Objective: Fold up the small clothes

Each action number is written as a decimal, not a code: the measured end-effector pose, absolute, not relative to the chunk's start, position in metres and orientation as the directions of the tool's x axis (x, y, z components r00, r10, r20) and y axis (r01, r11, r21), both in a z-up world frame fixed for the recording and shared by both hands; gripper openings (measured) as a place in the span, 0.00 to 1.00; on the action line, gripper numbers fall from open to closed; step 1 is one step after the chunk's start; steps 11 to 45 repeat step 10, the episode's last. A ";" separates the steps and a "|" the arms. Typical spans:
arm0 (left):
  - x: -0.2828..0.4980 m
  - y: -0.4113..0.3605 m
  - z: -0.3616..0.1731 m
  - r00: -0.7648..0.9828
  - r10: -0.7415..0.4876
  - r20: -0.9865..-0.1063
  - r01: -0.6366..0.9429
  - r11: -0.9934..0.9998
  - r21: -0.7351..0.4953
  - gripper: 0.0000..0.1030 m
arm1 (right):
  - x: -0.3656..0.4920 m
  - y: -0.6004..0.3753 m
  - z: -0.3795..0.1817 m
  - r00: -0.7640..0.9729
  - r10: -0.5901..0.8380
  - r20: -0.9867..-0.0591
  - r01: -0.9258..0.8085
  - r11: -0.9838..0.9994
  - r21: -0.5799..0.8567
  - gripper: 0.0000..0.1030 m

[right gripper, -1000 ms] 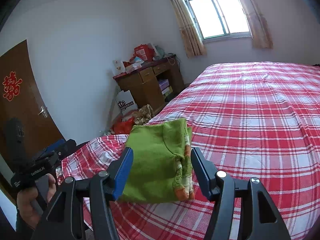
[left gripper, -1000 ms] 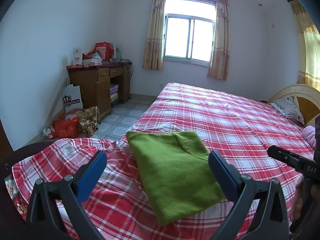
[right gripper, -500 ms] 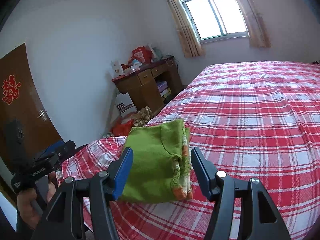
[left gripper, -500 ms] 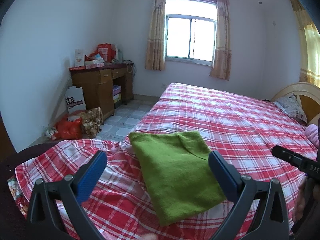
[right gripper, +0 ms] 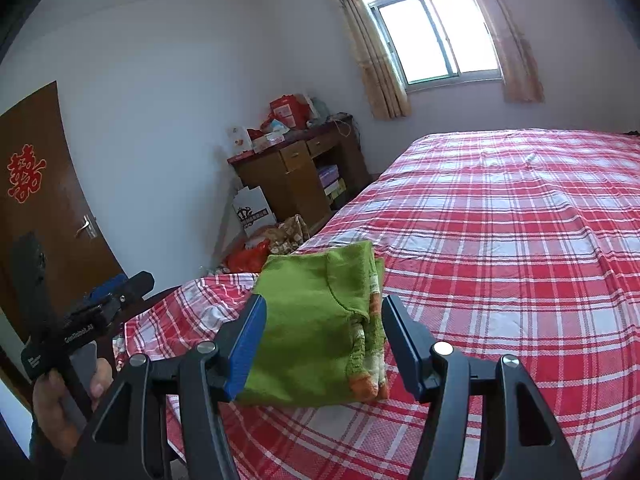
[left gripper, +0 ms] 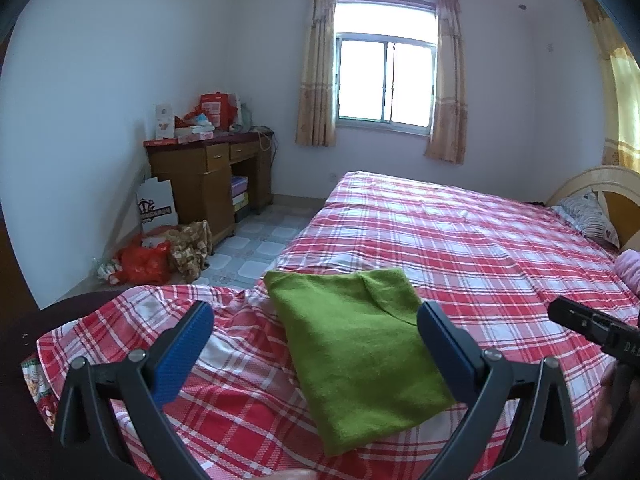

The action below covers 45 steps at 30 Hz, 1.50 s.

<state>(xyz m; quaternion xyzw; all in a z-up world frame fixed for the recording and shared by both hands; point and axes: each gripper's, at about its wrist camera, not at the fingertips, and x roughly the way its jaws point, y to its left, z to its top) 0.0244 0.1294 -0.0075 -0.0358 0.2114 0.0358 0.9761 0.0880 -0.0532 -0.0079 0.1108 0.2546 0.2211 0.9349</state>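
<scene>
A small green garment (left gripper: 356, 344) lies folded into a flat rectangle on the red plaid bedsheet (left gripper: 460, 240) near the bed's corner. In the right wrist view the garment (right gripper: 316, 328) shows an orange and white striped hem along its right edge. My left gripper (left gripper: 316, 340) is open and empty, held above the garment. My right gripper (right gripper: 322, 344) is open and empty, just short of the garment's near edge. The left gripper (right gripper: 84, 320) also shows at the left of the right wrist view, and the right gripper's body (left gripper: 592, 328) at the right of the left wrist view.
A wooden desk (left gripper: 208, 176) piled with boxes stands by the left wall, with bags (left gripper: 160, 256) on the tiled floor beside it. A pillow (left gripper: 588, 216) and headboard are at the far right. A brown door (right gripper: 32, 208) is on the left.
Both grippers have pulled back and lifted slightly from the garment, staying open. The garment has not moved.
</scene>
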 end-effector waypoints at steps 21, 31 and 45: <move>0.020 0.124 -0.009 0.920 0.053 -0.388 -0.064 0.998 -0.016 1.00 | 0.084 -0.046 -0.006 0.780 0.459 -0.425 -0.362 0.885 0.293 0.59; 0.020 0.124 -0.009 0.920 0.053 -0.388 -0.064 0.998 -0.016 1.00 | 0.084 -0.046 -0.006 0.780 0.459 -0.425 -0.362 0.885 0.293 0.59; 0.020 0.124 -0.009 0.920 0.053 -0.388 -0.064 0.998 -0.016 1.00 | 0.084 -0.046 -0.006 0.780 0.459 -0.425 -0.362 0.885 0.293 0.59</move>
